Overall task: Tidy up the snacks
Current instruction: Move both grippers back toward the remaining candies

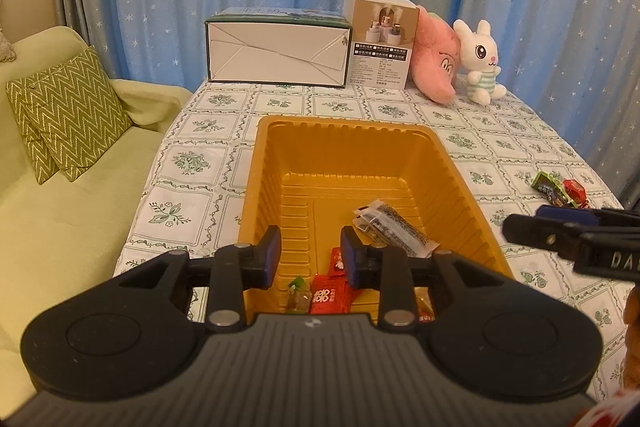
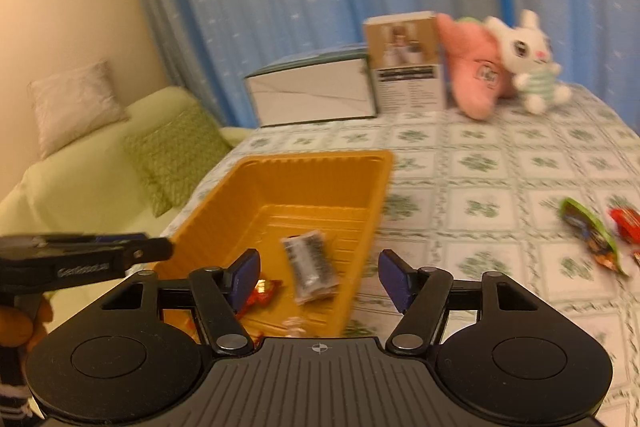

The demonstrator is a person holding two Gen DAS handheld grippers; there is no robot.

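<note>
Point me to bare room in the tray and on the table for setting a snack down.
Free: the far half of the orange tray, beyond the grey packet. Also bare cloth between the tray's right wall and the loose candies. Crowded: the tray's near end, where red packets pile up under the open left tongs, and the table's back edge with boxes and plush toys.

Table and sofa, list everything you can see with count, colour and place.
tray: one, orange, table centre
grey packet: one, in tray
red snacks: several, tray's near end
loose snacks: two or more, green and red, on tablecloth right of tray
flat box: one, white with green edges, table's far side
upright box: one, tan and white, beside it
pink plush: one, far right
white rabbit plush: one, beside pink plush
cushions: green zigzag, on yellow-green sofa
left gripper: open, over tray
right gripper: open
</note>
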